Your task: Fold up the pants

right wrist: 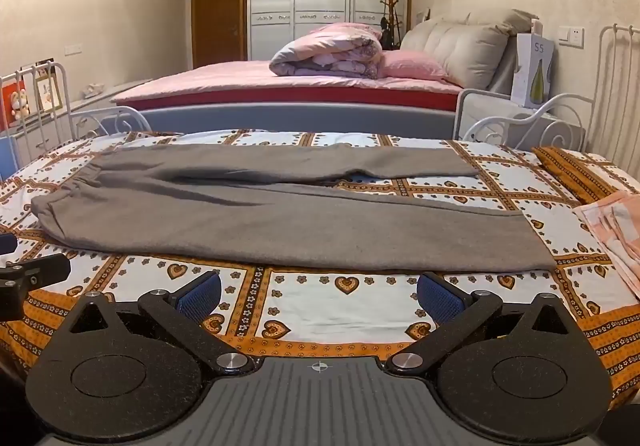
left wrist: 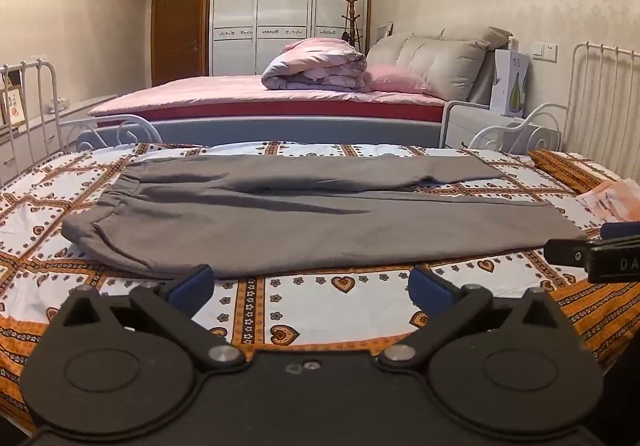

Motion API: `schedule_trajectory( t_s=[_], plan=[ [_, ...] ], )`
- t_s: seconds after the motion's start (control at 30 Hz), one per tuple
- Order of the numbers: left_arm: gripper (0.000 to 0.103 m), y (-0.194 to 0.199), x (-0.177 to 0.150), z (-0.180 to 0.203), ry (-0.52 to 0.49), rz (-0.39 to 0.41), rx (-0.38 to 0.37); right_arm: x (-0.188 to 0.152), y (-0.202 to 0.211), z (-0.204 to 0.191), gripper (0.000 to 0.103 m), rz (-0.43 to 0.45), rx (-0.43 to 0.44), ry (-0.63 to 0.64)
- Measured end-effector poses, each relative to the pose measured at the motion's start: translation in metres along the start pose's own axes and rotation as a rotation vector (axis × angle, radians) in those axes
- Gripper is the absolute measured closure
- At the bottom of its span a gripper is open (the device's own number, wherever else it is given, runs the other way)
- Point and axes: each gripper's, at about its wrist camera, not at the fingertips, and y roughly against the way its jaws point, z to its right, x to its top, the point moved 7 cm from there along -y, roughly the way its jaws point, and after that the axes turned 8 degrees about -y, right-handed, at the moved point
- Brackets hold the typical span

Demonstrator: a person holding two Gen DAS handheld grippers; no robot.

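Observation:
Grey pants (left wrist: 304,222) lie flat across the patterned bedsheet (left wrist: 352,306), waistband at the left, both legs running right with a narrow gap between them. They also show in the right wrist view (right wrist: 280,222). My left gripper (left wrist: 312,288) is open and empty, just short of the near leg's edge. My right gripper (right wrist: 320,292) is open and empty, also just short of the near leg. Each gripper's tip shows at the side of the other's view: the right one (left wrist: 592,252) and the left one (right wrist: 24,272).
A pink folded cloth (right wrist: 612,230) lies at the sheet's right edge. White metal bed rails (left wrist: 24,106) stand at both ends. Beyond is a larger bed (left wrist: 260,94) with a pink quilt, then a wardrobe (left wrist: 288,14).

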Motion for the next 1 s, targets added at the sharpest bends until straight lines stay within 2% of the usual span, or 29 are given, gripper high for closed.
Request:
schedule_trajectory(
  t_s=[1.0],
  plan=[
    [0.006,0.0009,0.0001,-0.0008,-0.011,-0.001,0.023,0.0004,0.0,0.0005,0.0,0.004,-0.002,0.003]
  ],
)
